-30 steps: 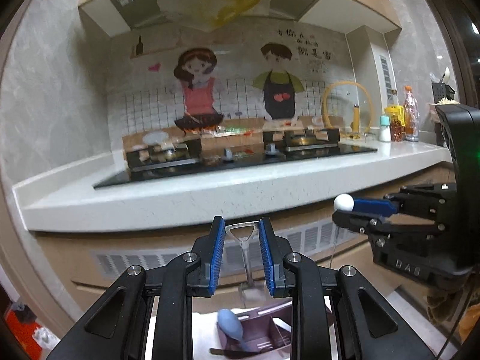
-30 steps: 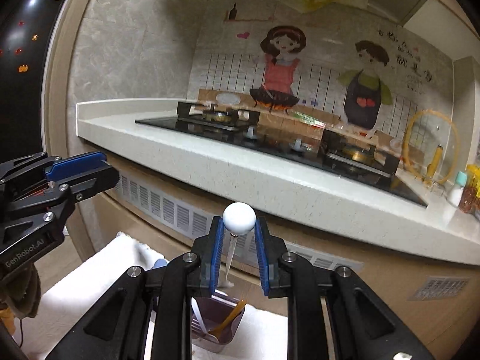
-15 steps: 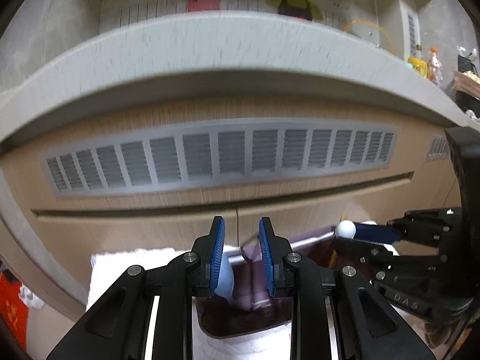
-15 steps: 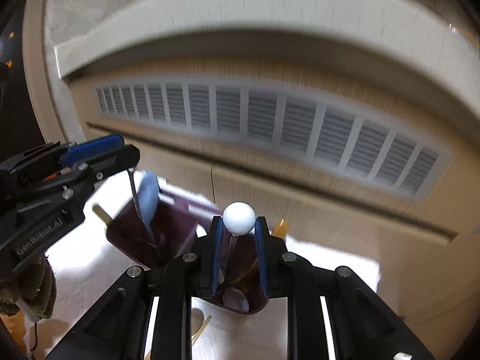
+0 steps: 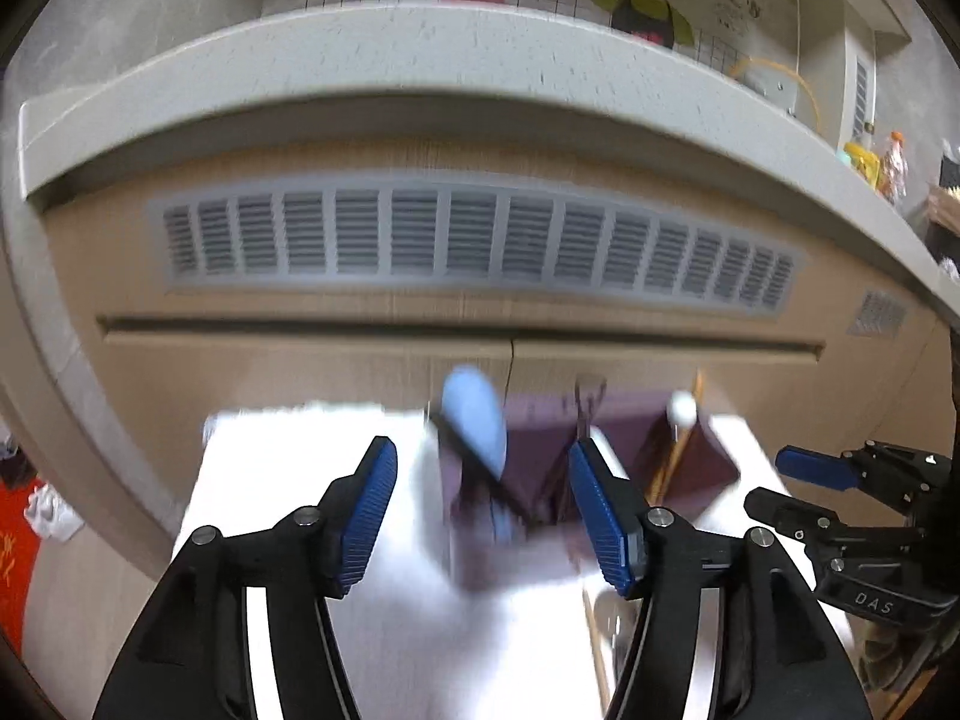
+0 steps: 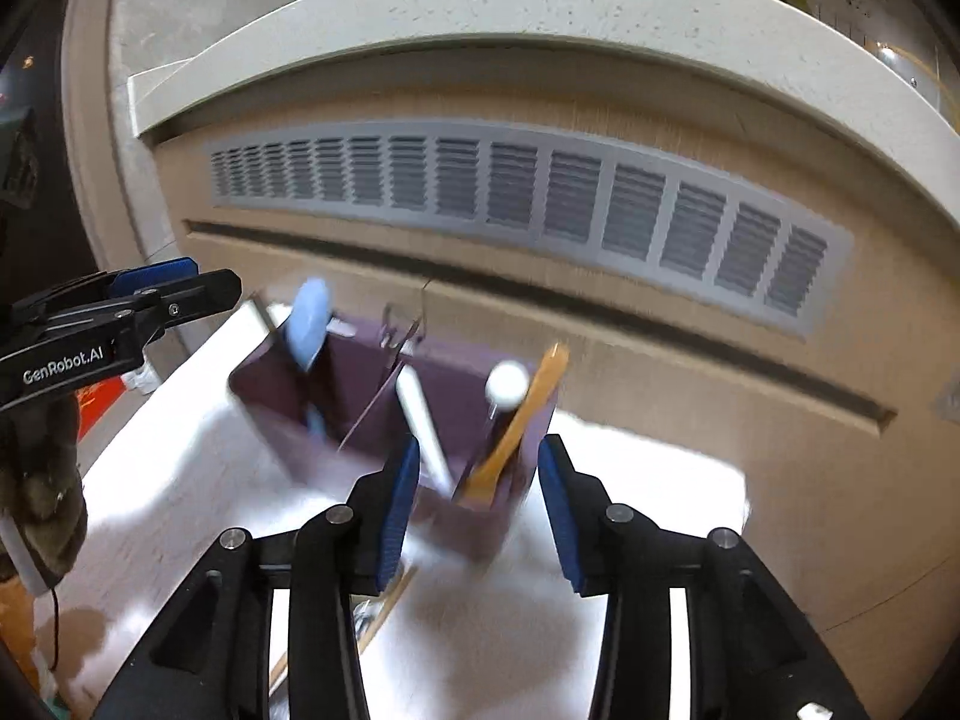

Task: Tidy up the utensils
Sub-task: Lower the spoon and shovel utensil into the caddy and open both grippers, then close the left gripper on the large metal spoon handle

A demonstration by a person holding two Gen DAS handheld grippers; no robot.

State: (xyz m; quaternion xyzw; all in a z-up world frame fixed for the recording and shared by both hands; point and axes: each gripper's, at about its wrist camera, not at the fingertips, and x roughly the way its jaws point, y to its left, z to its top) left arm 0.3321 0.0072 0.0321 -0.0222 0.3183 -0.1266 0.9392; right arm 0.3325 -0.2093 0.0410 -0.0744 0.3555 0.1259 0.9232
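A purple two-compartment utensil holder (image 5: pixel 618 420) (image 6: pixel 270 402) stands on a white-covered table (image 5: pixel 300 456). A blue spoon (image 5: pixel 474 426) (image 6: pixel 307 324) and a metal utensil with a loop handle (image 5: pixel 585 402) (image 6: pixel 399 324) stand in its left compartment. The white ball-topped utensil (image 5: pixel 683 408) (image 6: pixel 507 384) leans in the right compartment beside a wooden utensil (image 6: pixel 522 414) and a white handle (image 6: pixel 423 420). My left gripper (image 5: pixel 480 450) is opening just before the holder, nothing pressed between its pads. My right gripper (image 6: pixel 480 450) is also opening, its pads clear of the ball-topped utensil.
A wooden cabinet front with a grey vent grille (image 5: pixel 468 240) (image 6: pixel 540 192) rises right behind the table, under an overhanging pale countertop (image 5: pixel 420 54). A thin wooden stick (image 5: pixel 594 636) (image 6: pixel 384 606) lies on the cloth beneath the grippers. Something red (image 5: pixel 15 540) sits on the floor at left.
Both grippers came down from above the counter to the holder. The left let go of the metal utensil and the right let go of the ball-topped utensil; both jaws have spread apart.
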